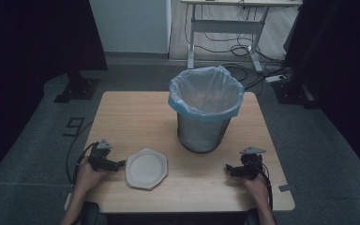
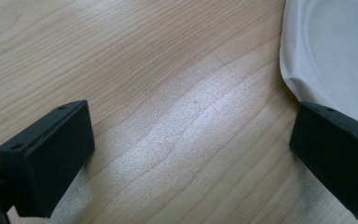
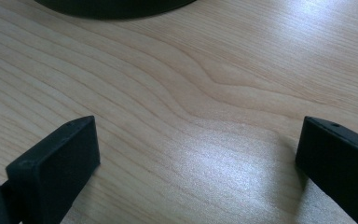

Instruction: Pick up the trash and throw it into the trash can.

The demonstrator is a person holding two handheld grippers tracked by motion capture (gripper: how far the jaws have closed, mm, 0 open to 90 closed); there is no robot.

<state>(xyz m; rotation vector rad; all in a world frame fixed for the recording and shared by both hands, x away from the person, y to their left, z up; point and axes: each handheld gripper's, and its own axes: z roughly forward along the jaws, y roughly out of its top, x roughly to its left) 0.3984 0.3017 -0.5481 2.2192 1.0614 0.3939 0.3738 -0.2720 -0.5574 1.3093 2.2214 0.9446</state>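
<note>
Resting both grippers low on the table, plate just right of your left jaws.

Your left gripper [image 1: 121,164] sits at the near left of the pale wooden table [image 1: 136,117], jaws spread wide and holding nothing; the white eight-sided paper plate [image 1: 146,168] lies flat just to its right, its rim at the right-hand jaw in the left gripper view [image 2: 307,51], whether touching you cannot tell. The plate has no long axis, so any edge serves. Your right gripper [image 1: 228,168] rests at the near right, well apart from the plate, jaws also wide and empty over bare wood. Left hand is clearly nearer. The black wire-mesh bin with a pale blue liner bag [image 1: 205,110] stands farther back, between the two grippers. Count: one plate, one bin, two grippers.
</note>
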